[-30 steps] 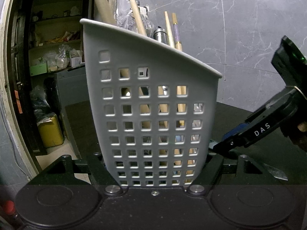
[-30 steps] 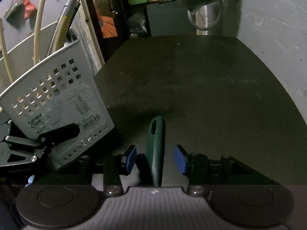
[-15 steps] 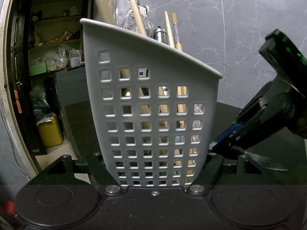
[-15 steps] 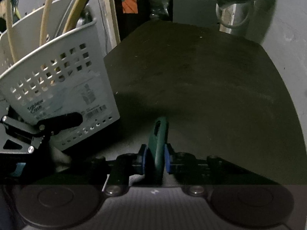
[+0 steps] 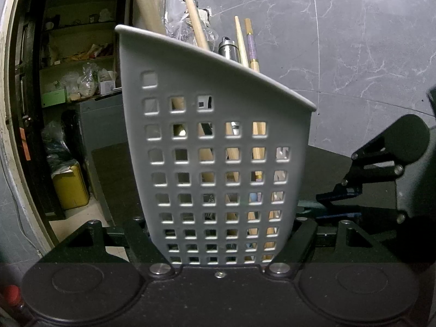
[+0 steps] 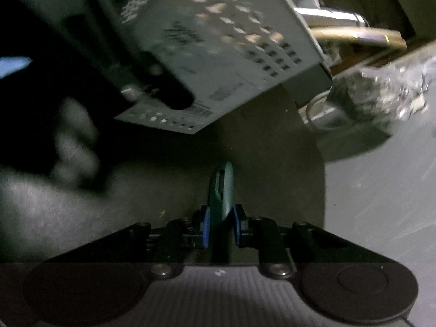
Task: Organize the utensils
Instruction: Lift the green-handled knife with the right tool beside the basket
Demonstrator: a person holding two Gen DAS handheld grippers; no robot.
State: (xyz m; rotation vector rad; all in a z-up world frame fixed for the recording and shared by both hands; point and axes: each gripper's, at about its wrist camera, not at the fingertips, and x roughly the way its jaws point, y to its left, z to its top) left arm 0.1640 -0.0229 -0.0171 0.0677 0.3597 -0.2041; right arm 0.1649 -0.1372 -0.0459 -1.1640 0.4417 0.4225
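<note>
left gripper (image 5: 220,245) clamped on grey perforated caddy (image 5: 218,150), upright on dark table (image 6: 272,150), wooden handles (image 5: 196,27) sticking out top. right gripper (image 6: 220,226) jaws just closed, blue pads (image 6: 206,227) pinching green-handled utensil (image 6: 222,188), just beside caddy.

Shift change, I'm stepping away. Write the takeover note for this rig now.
Left gripper: clamped on the base of the grey perforated caddy, steadying it upright on the dark table.
Right gripper: jaws have just closed on the green handle of a utensil.
Done: wooden utensils and a metal one already stand in the caddy.
Left: drop the green-handled utensil into the caddy, release.
</note>
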